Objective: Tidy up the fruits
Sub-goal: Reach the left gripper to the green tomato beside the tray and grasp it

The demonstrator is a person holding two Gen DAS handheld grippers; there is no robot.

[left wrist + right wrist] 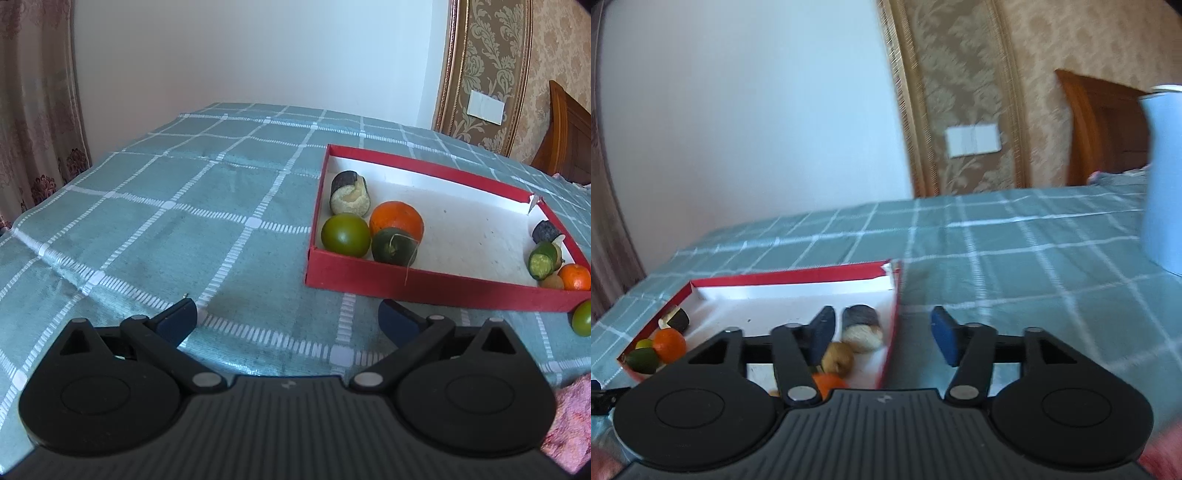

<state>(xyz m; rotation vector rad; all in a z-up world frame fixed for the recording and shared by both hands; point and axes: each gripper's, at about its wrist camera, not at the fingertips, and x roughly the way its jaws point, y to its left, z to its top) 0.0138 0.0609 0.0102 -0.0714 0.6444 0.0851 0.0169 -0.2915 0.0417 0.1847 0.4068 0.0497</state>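
A shallow red box [436, 286] with a white floor lies on the teal checked cloth. At its left end sit a dark cut piece [349, 192], an orange [396, 220], a green round fruit [345, 234] and a dark green one [393, 245]. At its right end lie several small pieces and a small orange [574, 277]. One green fruit [583, 317] lies outside the box. My left gripper [288, 319] is open and empty, in front of the box. My right gripper [882, 334] is open and empty over the box's right wall [892, 325], above a tan fruit [837, 357] and a dark-and-pale piece [861, 326].
A pale blue jug [1163, 177] stands on the table at the far right. The table [166, 221] ends at the wall behind and at a curtain on the left. A pink cloth [569, 424] lies at the near right edge.
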